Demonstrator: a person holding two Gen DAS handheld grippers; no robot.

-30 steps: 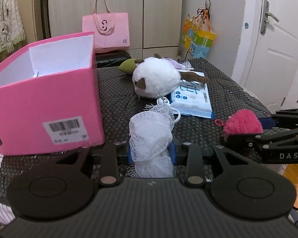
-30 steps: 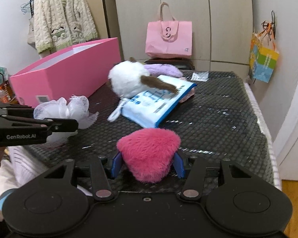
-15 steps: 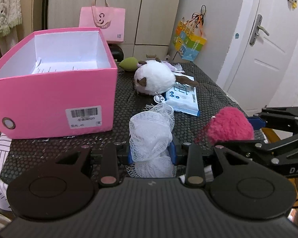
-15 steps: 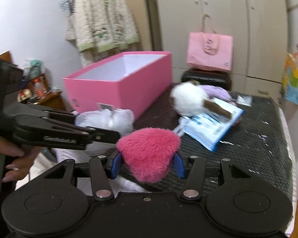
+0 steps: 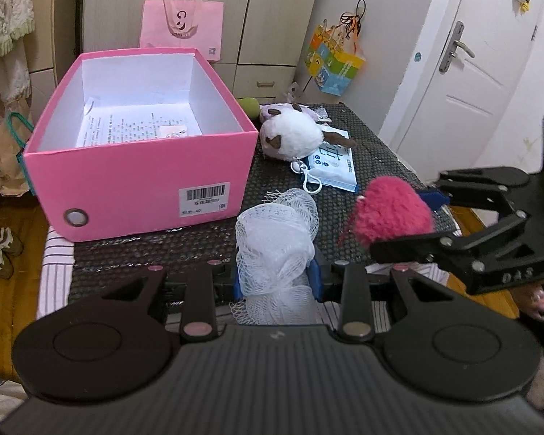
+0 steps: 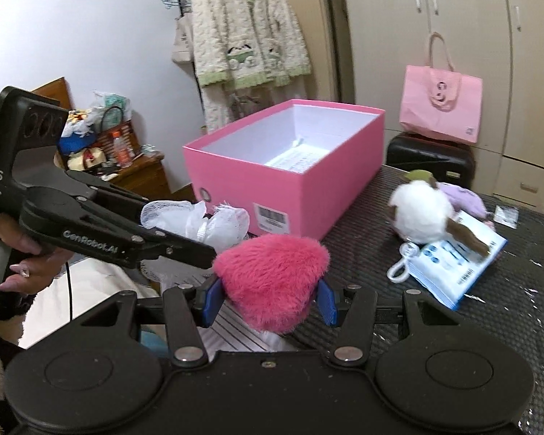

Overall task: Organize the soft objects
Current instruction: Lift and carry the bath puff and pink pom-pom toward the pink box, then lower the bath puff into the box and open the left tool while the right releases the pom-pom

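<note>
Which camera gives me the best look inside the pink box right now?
Left wrist view: it looks down into the pink box, showing the white floor with a printed sheet lying on it. The right wrist view sees the box lower and side-on, with only part of the interior visible.

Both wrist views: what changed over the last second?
Both grippers rose off the table and swung toward the pink box, whose inside now shows. The left gripper kept its grip on the white mesh pouf, the right gripper on the pink fuzzy heart. The white plush and wipes pack stayed on the table.
</note>
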